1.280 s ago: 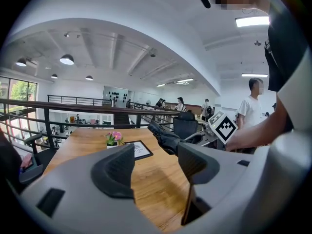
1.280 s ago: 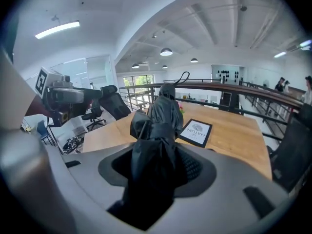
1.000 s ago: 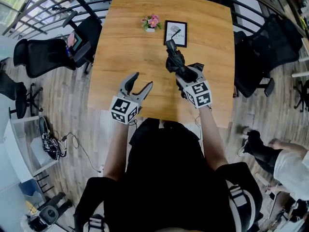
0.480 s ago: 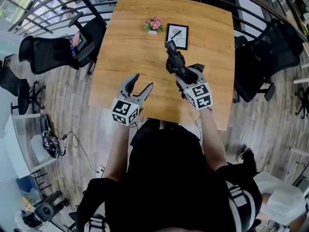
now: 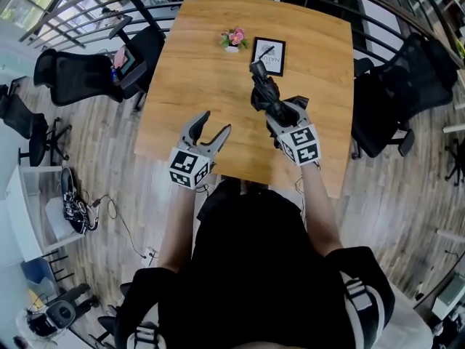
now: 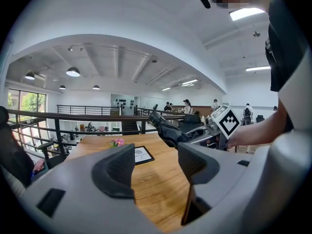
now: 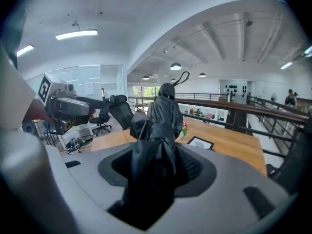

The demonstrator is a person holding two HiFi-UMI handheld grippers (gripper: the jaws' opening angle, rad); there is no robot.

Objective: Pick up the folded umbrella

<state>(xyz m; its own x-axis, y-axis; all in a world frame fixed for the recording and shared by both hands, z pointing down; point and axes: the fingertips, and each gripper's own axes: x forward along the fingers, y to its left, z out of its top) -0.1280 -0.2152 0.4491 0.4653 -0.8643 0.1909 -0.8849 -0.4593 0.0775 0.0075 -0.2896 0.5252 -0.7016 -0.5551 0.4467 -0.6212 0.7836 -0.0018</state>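
The folded black umbrella (image 5: 265, 93) hangs in the air above the wooden table (image 5: 196, 71), pointing away from me, with my right gripper (image 5: 285, 115) shut on its near end. In the right gripper view the umbrella (image 7: 157, 140) fills the gap between the jaws, both pads pressed against its fabric, and its wrist loop curls at the far tip. In the left gripper view the same umbrella (image 6: 168, 130) shows to the right, tilted upward. My left gripper (image 5: 213, 128) hovers over the table's near edge, left of the umbrella, open with nothing between its fingers (image 6: 117, 172).
A small pot of pink flowers (image 5: 234, 38) and a black-framed card (image 5: 268, 55) sit at the far part of the table. Black office chairs (image 5: 76, 78) stand left and right (image 5: 403, 93) of the table. A metal railing (image 5: 87, 9) runs behind it.
Both grippers have kept nearly still, the right one still holding the umbrella. A person at the lower right of the head view has left the picture.
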